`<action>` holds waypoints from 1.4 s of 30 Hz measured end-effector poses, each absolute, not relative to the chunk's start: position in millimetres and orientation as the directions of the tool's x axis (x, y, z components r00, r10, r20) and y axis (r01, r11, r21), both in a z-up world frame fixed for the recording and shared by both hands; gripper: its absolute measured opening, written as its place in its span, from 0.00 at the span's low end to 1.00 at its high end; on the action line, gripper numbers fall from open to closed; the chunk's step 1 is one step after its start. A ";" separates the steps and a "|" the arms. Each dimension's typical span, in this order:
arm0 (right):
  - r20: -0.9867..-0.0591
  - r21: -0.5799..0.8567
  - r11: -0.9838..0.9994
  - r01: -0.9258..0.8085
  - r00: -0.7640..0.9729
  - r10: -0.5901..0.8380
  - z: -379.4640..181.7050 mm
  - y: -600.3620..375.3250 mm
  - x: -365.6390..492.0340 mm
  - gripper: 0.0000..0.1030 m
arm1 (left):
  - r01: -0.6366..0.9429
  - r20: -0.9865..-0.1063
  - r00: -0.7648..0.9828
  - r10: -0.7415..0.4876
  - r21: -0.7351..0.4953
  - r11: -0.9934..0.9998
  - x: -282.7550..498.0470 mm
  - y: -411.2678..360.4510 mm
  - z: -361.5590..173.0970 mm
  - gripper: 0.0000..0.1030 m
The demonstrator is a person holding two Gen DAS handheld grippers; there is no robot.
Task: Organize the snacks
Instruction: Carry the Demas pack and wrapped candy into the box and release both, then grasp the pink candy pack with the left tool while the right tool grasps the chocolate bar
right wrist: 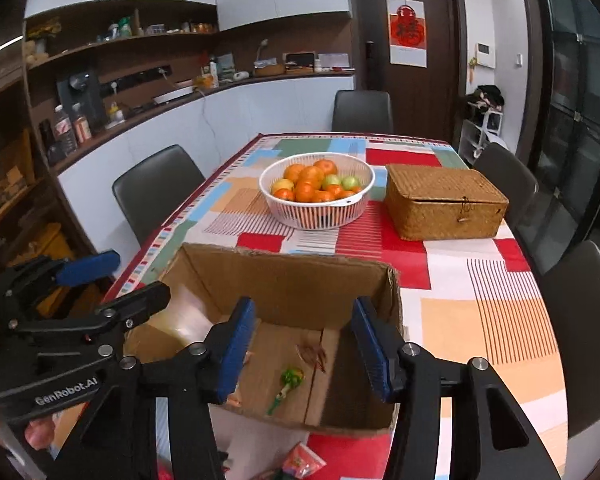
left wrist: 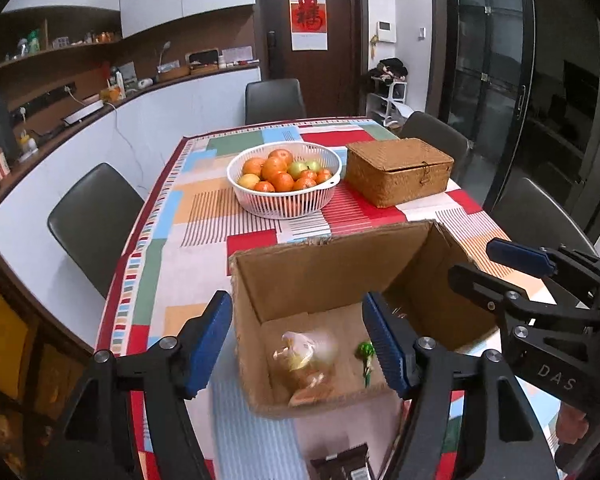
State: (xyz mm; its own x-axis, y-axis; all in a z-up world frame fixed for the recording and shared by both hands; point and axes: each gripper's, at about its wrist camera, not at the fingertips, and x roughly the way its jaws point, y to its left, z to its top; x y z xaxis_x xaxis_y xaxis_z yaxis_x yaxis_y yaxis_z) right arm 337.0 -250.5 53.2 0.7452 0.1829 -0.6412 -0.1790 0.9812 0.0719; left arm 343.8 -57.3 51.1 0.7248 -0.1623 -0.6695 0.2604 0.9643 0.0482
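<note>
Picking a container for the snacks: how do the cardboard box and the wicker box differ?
The brown cardboard box is open-topped; the woven wicker box has its lid shut and latched. The cardboard box sits at the near end of the table with snacks inside; the wicker box stands farther back, contents unseen. Both are brown, rectangular.

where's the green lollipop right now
The green lollipop lies on the floor of the open cardboard box, right of the clear snack bag in the left wrist view.
</note>
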 end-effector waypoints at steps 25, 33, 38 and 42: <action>-0.579 0.137 0.930 -0.340 0.734 0.354 37.8 -206.1 209.0 0.50 | 0.283 -0.605 0.778 -0.169 0.099 0.954 198.5 -10.6 40.0 0.69; -0.665 0.157 0.925 -0.347 0.655 0.359 -8.0 -197.1 200.7 0.50 | 0.287 -0.694 0.706 -0.137 0.103 0.952 181.4 -2.7 -9.3 0.69; -0.718 0.177 0.920 -0.350 0.593 0.364 -38.9 -193.5 197.2 0.50 | 0.296 -0.727 0.674 -0.135 0.097 0.950 176.3 -1.7 -33.9 0.69; -0.752 0.211 0.916 -0.340 0.543 0.374 -61.8 -193.5 197.2 0.50 | 0.303 -0.758 0.633 -0.157 0.056 0.951 179.4 1.4 -54.5 0.69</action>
State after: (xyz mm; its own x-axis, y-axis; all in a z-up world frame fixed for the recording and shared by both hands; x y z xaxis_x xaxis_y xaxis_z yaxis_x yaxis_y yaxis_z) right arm 197.2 -193.5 -61.8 0.5430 0.3744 -0.7516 -0.3400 0.9165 0.2109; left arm 179.4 1.4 -54.5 0.6331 -0.1569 -0.7580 0.3028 0.9514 0.0560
